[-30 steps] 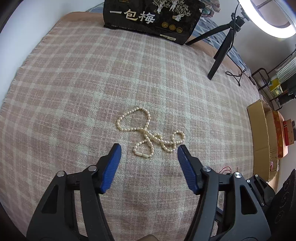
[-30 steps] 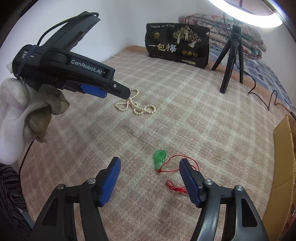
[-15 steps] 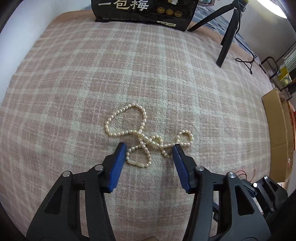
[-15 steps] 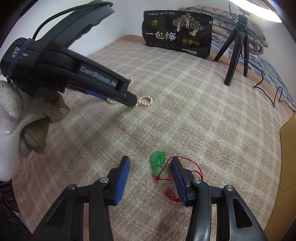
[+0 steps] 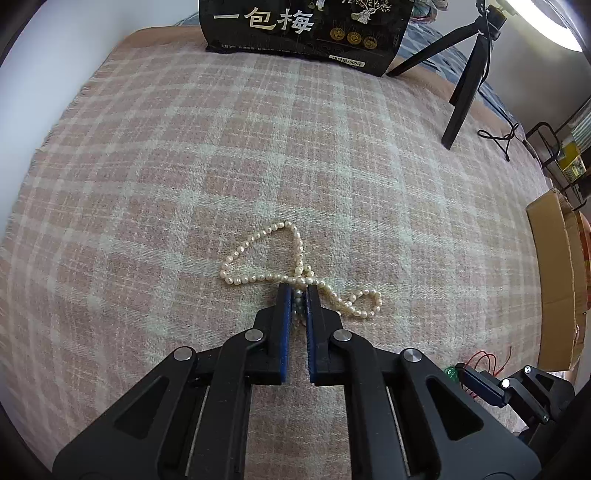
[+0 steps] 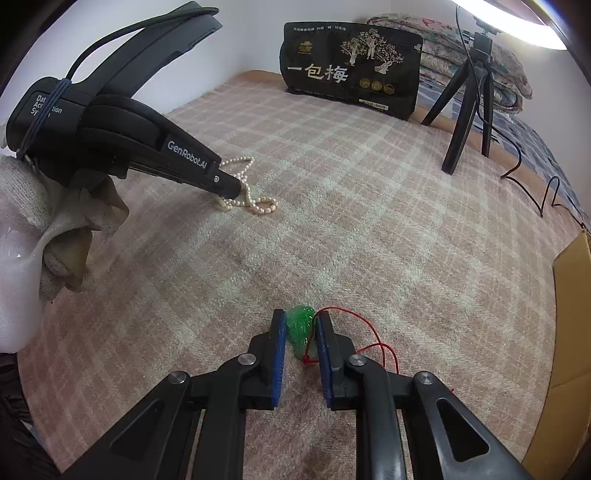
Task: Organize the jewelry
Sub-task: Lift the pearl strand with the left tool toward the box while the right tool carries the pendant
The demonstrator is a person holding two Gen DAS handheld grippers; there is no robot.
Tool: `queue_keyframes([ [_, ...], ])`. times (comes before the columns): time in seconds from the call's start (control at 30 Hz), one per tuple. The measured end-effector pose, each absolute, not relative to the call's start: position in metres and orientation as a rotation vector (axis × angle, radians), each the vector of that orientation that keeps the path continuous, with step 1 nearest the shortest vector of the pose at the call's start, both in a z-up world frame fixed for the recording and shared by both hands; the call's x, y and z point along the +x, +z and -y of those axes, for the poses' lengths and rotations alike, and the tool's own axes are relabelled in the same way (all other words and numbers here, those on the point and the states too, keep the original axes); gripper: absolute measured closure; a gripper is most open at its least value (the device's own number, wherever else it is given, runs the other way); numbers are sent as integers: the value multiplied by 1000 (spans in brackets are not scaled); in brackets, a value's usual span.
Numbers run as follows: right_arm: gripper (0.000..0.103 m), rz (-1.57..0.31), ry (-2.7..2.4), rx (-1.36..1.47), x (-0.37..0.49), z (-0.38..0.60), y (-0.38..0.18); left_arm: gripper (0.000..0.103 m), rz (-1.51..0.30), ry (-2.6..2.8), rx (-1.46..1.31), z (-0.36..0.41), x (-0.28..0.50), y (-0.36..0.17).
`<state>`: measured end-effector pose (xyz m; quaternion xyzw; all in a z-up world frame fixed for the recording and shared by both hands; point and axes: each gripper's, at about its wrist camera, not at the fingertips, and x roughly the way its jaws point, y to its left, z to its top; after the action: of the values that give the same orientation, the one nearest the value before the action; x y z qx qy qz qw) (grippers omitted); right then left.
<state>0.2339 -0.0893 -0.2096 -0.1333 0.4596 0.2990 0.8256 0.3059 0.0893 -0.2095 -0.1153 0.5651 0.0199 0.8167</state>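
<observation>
Left gripper (image 5: 297, 295) pinching pearls (image 5: 258, 254) on blanket (image 5: 184, 166); right gripper (image 6: 300, 332) closed around green pendant (image 6: 301, 325). Cardboard box (image 5: 554, 258) at right, contents hidden.

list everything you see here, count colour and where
pearl necklace: 1, cream, mid blanket, partly pinched
jade pendant: 1, green on red cord, near blanket edge
plaid blanket: 1, pink and cream, covers the bed
snack bag: 1, black, far end of blanket
tripod: 1, black, right of bag
ring light: 1, white, lit, top right
cardboard box: 1, brown, right of bed
left gripper: black, blue pads, shut on necklace
right gripper: same, closed around pendant
gloved hand: 1, white, holds left gripper
</observation>
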Motion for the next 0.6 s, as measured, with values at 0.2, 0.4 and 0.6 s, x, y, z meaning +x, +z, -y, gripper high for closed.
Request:
queue_keyframes([
  [0.2,89,-988,628,-241,236,97,-203,98,-1160,26,-295,-95,297,-187],
  [0.4,88,-959,628,-220,234,103,-188,98,-1114,-21,-358,-99,289,-160],
  [0.6,89,-927,625,-213,228,110,-172,98,-1072,-60,-369,-92,278,-139],
])
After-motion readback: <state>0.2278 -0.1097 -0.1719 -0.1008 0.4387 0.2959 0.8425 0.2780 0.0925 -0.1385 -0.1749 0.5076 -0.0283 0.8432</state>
